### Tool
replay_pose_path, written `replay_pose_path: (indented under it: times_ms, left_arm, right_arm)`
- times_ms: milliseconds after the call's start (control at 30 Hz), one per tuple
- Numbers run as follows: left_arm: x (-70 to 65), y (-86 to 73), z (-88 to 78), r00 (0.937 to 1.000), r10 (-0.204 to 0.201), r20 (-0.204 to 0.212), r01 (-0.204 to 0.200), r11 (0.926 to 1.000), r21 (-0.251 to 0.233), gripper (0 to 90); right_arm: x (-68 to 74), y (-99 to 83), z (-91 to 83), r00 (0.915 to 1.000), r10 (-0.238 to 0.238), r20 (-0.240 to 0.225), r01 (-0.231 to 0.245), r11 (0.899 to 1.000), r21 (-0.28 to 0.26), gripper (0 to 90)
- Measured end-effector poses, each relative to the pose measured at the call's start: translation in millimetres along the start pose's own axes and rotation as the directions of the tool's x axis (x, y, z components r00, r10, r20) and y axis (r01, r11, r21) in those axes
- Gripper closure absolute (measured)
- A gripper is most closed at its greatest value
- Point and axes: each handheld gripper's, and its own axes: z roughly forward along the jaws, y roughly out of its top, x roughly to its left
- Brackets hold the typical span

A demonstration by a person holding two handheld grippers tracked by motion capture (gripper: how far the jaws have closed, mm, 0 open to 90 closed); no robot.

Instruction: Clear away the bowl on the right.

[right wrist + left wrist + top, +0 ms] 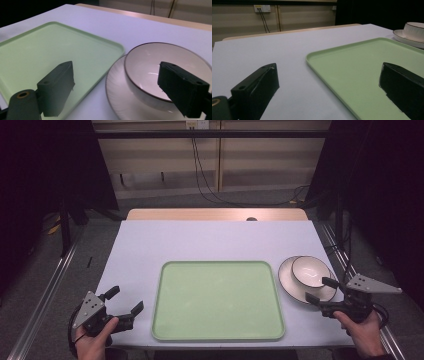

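The right hand-held gripper (pixel 321 290) stands wide open, holding nothing, its jaws at the near rim of the white bowl (pixel 310 271). The bowl sits on a white plate (pixel 289 281), just right of the green tray (pixel 217 300) on the worktop (pixel 210 240). The left hand-held gripper (pixel 125 301) idles, open and empty. Risk: a shallow bite on the glazed rim could slip, tipping the bowl or dragging the plate.

Pretty dim all round, black beyond the pale lilac surface (pixel 210 240); soft glare inside the white dark-rimmed bowl (pixel 152 75), near black tools blurry.
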Motion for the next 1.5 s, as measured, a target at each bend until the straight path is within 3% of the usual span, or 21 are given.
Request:
replay_pose_path:
  times_ms: [167, 200, 233, 300, 600, 867, 900, 1033, 1100, 1167, 1467, 1500]
  left_arm:
    - [0.3, -0.1, 0.0, 1.0000, -0.002, 0.004, 0.002, 1.0000, -0.003, 2.4]
    - [0.1, 0.0, 0.0, 1.0000, 0.002, -0.001, -0.002, 1.0000, 0.001, 2.4]
    - [-0.3, 0.0, 0.1, 1.0000, 0.002, 0.001, -0.002, 1.0000, 0.000, 2.4]
    - [0.0, -0.1, 0.2, 1.0000, 0.003, 0.000, -0.003, 1.0000, 0.003, 2.4]
    - [0.0, -0.2, 1.2, 0.9999, 0.013, 0.006, -0.013, 0.9999, 0.010, 2.4]
    - [0.2, -0.8, 2.1, 0.9998, 0.003, 0.019, -0.004, 0.9999, 0.010, 2.4]
    - [0.3, -0.8, 2.0, 0.9999, 0.006, 0.016, -0.006, 0.9999, 0.011, 2.4]
    - [0.5, -0.9, 2.4, 0.9999, 0.005, 0.013, -0.005, 0.9999, 0.016, 2.4]
    - [0.3, -1.0, 3.1, 0.9999, 0.003, 0.013, -0.003, 0.9998, 0.017, 2.5]
    - [-0.2, -0.9, 3.3, 0.9998, 0.002, 0.018, -0.002, 0.9999, 0.015, 2.5]
    - [-0.3, -0.8, 3.2, 0.9998, 0.011, 0.019, -0.012, 0.9997, 0.020, 2.5]
    - [-0.5, -0.7, 3.2, 0.9997, 0.012, 0.020, -0.012, 0.9997, 0.020, 2.5]
  right_arm:
    - [-13.6, 4.8, -2.0, 0.9985, 0.006, 0.054, -0.007, 1.000, 0.014, 14.6]
    - [-15.7, 5.5, -0.7, 0.9986, 0.007, 0.052, -0.009, 0.999, 0.038, 14.4]
    - [-21.7, 7.5, 1.5, 0.9963, -0.007, 0.086, -0.001, 0.996, 0.094, 13.8]
    - [-29.2, 8.8, 0.8, 0.9951, 0.000, 0.099, -0.009, 0.996, 0.086, 15.6]
    - [-55.0, 16.1, 7.0, 0.9919, 0.037, 0.122, -0.052, 0.990, 0.129, 17.6]
    - [-72.1, 21.5, 22.0, 0.9906, 0.028, 0.134, -0.054, 0.980, 0.190, 24.4]
    - [-76.2, 22.9, 25.5, 0.9930, 0.024, 0.116, -0.048, 0.978, 0.205, 28.0]
    - [-91.1, 25.3, 33.9, 0.9909, 0.041, 0.128, -0.070, 0.971, 0.227, 29.9]
    - [-95.0, 24.3, 39.4, 0.9895, 0.040, 0.139, -0.074, 0.965, 0.250, 31.1]
    - [-99.8, 21.7, 48.8, 0.9882, 0.040, 0.148, -0.081, 0.955, 0.286, 38.8]
    - [-108.1, 14.6, 60.3, 0.9886, 0.054, 0.141, -0.101, 0.931, 0.349, 44.6]
    - [-107.2, 13.1, 62.4, 0.9850, 0.077, 0.155, -0.129, 0.922, 0.364, 48.4]
